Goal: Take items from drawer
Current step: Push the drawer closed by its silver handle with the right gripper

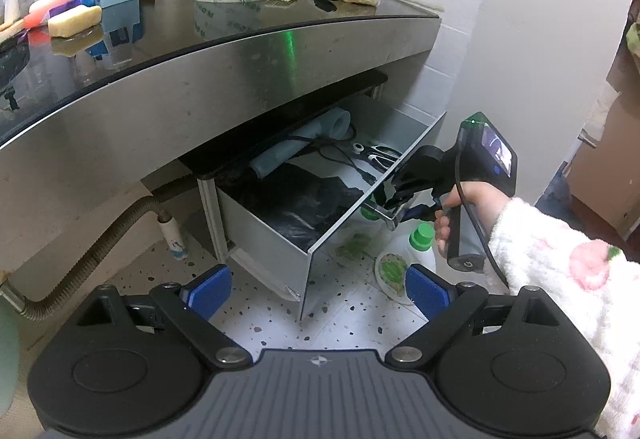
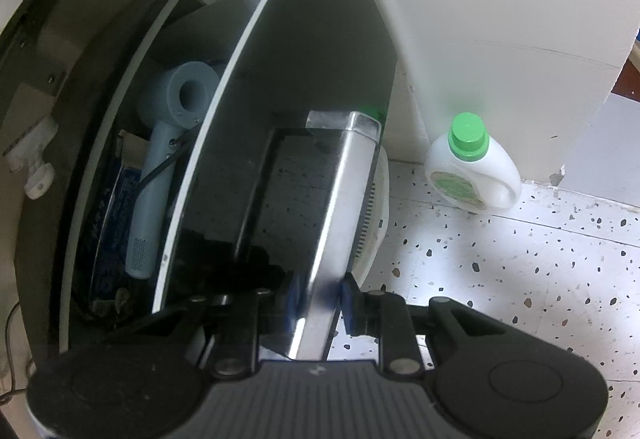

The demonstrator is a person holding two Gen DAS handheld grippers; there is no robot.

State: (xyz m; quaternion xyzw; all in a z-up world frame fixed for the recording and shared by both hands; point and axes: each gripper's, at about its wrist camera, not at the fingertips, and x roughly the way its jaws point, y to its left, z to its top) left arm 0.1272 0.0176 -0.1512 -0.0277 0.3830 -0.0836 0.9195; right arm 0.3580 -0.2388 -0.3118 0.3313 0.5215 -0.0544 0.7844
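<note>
A grey drawer point(image 1: 264, 235) under the counter stands pulled open. Inside lie a pale blue hair dryer point(image 1: 304, 143), a black bag point(image 1: 308, 199), cables and scissors point(image 1: 382, 155). My right gripper point(image 1: 400, 205) is shut on the drawer's chrome handle point(image 2: 340, 207) at its mirrored front. In the right wrist view the hair dryer point(image 2: 160, 167) shows in the drawer, and the blue pads point(image 2: 296, 299) clamp the handle. My left gripper point(image 1: 318, 291) is open and empty, held back in front of the drawer's near corner.
A dark glossy counter point(image 1: 240, 23) above carries a soap bar, bottles, a blue holder and a packet. A white bottle with a green cap point(image 2: 472, 167) stands on the speckled floor by the wall. A corrugated hose point(image 1: 88, 263) runs at the left.
</note>
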